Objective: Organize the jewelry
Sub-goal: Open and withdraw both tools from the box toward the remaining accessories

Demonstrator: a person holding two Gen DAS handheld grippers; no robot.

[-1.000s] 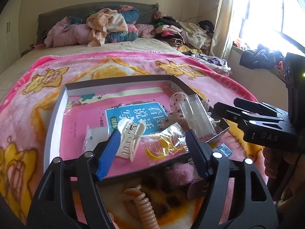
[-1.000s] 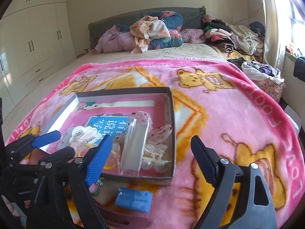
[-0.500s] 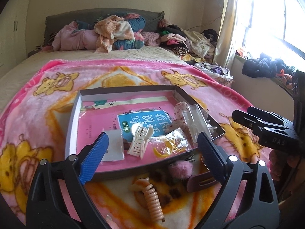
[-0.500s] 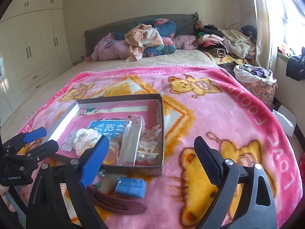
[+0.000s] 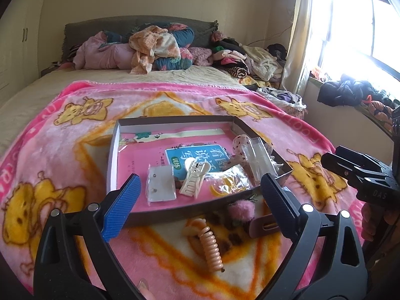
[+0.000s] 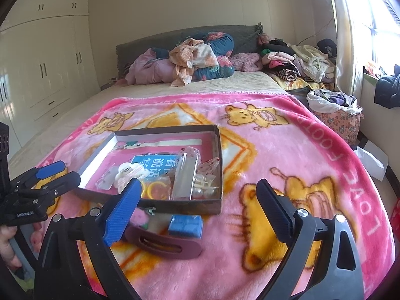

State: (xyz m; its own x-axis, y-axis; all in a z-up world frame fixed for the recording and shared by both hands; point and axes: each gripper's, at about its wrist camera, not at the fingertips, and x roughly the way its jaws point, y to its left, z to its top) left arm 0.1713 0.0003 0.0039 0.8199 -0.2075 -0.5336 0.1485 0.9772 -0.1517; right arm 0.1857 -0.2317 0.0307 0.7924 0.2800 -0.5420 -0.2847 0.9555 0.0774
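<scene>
Wide-open left tool above cream claw clip in box

Bed under pink blanket; on it a box, perhaps hair clips.

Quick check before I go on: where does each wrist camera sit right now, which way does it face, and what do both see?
Left wrist: rides the left tool, looking down and forward over the shallow grey cardboard box; its own open blue-padded fingers show, with the right tool at the right edge.
Right wrist: rides the right tool, facing the same box from its right; the left tool and a hand show at left.
Shared: the box, cream claw hair clip, pink bear-print blanket.
</scene>
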